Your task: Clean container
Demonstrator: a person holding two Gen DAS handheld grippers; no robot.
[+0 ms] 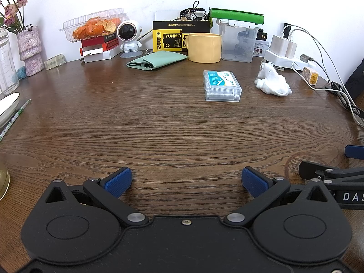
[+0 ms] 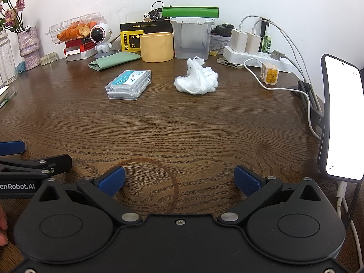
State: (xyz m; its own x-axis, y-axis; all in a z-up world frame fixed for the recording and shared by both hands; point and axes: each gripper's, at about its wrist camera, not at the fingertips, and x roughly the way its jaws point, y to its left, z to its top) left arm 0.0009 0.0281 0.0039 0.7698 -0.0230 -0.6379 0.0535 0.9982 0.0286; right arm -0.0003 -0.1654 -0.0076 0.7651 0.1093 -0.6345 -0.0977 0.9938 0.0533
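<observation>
Here my left gripper (image 1: 186, 182) sits low over the table (image 1: 173, 132), level, fingers pointing toward the back wall, jaws spread wide and empty. My right gripper (image 2: 179, 180) is just beside it in the same pose, also wide apart with nothing between its blue pads (image 2: 112, 180); a faint ring stain (image 2: 147, 184) lies on the wood under it. I take the yellow cup (image 2: 157, 46) as my landmark: it stands upright at the back. The clear container (image 2: 191, 38) stands touching or just right of the cup, under a green roll (image 2: 190, 12). The white wipe (image 2: 196, 78) lies crumpled in front of the container, nearer me. A floss box (image 2: 128, 84) lies in front of the cup, left of the wipe. A green cloth (image 2: 115, 60) lies folded left of the cup.
</observation>
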